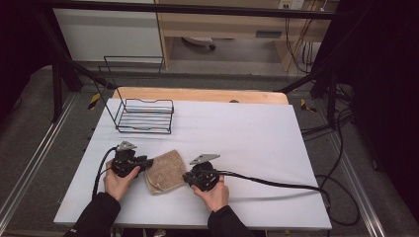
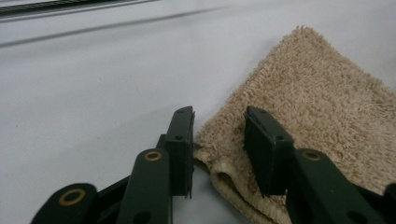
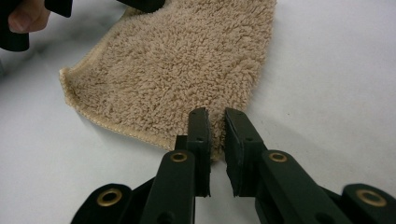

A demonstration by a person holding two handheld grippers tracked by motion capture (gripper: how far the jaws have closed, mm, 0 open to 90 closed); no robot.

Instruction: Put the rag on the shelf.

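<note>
White tabletop (image 1: 257, 143) is bearing a folded beige towel (image 1: 164, 171), lying well in front of the wire rack (image 1: 145, 116). At its left edge the left gripper (image 2: 218, 140) is straddling a corner, jaws partly apart. At its right, the right gripper (image 3: 217, 140) is pinching the hem, jaws narrow.

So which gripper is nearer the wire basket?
Left. The left gripper is at the towel's left edge, almost straight below the basket in the high view; the right gripper is at the towel's right edge, farther away.
</note>
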